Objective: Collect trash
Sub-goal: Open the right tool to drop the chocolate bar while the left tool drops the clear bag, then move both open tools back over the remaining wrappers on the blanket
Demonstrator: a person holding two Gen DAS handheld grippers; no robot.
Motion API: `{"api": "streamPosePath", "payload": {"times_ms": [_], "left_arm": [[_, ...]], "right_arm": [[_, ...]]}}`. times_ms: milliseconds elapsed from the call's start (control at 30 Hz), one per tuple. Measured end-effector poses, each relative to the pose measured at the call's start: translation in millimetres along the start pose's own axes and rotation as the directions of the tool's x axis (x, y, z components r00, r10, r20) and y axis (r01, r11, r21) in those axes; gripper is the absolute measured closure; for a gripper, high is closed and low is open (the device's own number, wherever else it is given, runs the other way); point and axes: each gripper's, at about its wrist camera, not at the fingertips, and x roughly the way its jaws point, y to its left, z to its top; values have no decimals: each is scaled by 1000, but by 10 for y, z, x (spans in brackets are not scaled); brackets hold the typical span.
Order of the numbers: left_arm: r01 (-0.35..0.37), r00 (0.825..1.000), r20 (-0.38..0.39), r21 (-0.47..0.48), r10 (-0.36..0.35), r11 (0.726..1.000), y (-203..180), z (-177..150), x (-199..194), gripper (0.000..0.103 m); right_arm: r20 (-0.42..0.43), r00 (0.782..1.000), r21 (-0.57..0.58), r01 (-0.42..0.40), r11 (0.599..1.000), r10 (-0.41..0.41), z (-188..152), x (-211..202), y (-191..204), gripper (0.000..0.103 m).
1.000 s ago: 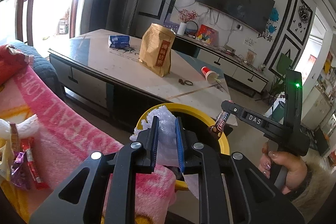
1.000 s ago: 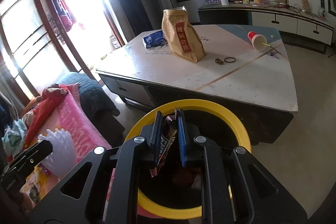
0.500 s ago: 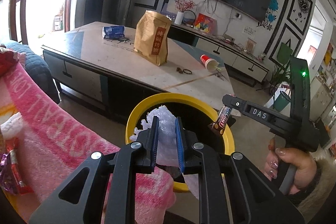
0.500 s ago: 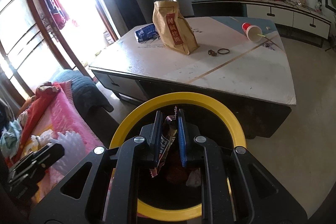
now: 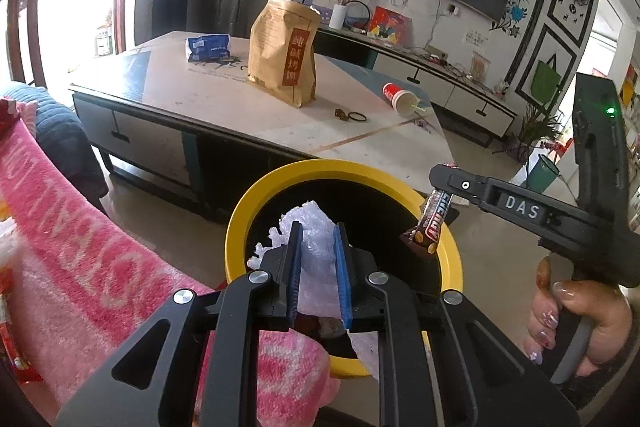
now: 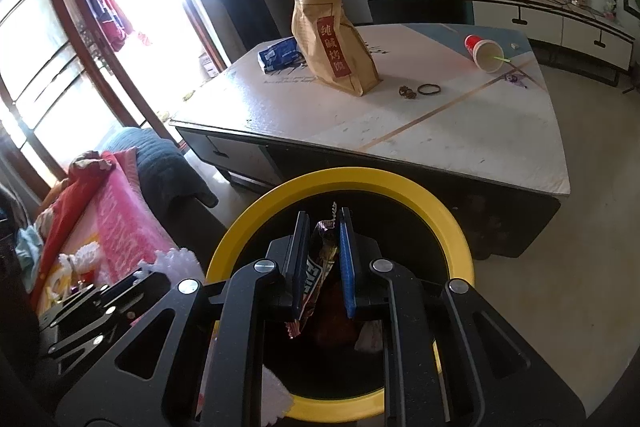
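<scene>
Fingers, left gripper point(image 5: 317, 239): blue-padded, pinching a crumpled wad of white bubble wrap point(image 5: 310, 247) that bulges above and trails below them; held over the near side of the bin's mouth.

Fingers, right gripper point(image 6: 323, 227): blue-padded, pressed onto a dark brown candy wrapper point(image 6: 320, 267) (white lettering, crimped end hanging beneath); held over the open bin. In the left wrist view the same wrapper point(image 5: 430, 229) dangles above the right part of the rim, with a person's hand point(image 5: 576, 323) on the grip.

Bin point(image 6: 444, 219): round, yellow rim, black inside, standing on the pale floor between desk and sofa. Some scraps lie at the bottom (kinds not clear).

Blanket point(image 5: 80, 239): pink with pale lettering, draped over the sofa edge just beside the bin, left. Small wrappers point(image 5: 8, 327) in red lie at its far left edge, partly cut off.

Desk point(image 6: 460, 131): low, pale top with dark base, beyond the bin. On it:
- brown paper bag point(image 6: 334, 43), upright, red label;
- blue packet point(image 6: 280, 54), lying flat behind the bag;
- red paper cup point(image 6: 482, 53), on its side with a green straw, near the far right corner;
- black ring point(image 6: 429, 89) and a small brown bit point(image 6: 407, 91), just beside each other, right of the bag.
</scene>
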Motion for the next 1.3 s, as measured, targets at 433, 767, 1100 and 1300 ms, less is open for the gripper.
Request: {"api": "streamPosePath", "payload": {"times_ms": [433, 767, 1100, 1300], "left_arm": [[-16, 1000, -13, 3, 16, 1000, 17, 33, 178, 83], [-32, 999, 20, -34, 33, 999, 135, 17, -48, 24], [-132, 986, 89, -87, 140, 987, 383, -67, -553, 7], [-165, 976, 124, -119, 179, 979, 502, -105, -800, 7]], "right_arm": [[-6, 1000, 11, 3, 1000, -3, -12, 39, -59, 88], [12, 1000, 5, 7, 1000, -7, -8, -19, -29, 62], [45, 999, -32, -7, 999, 9, -21, -132, 179, 38], [56, 998, -64, -28, 998, 31, -42, -196, 337, 33]]}}
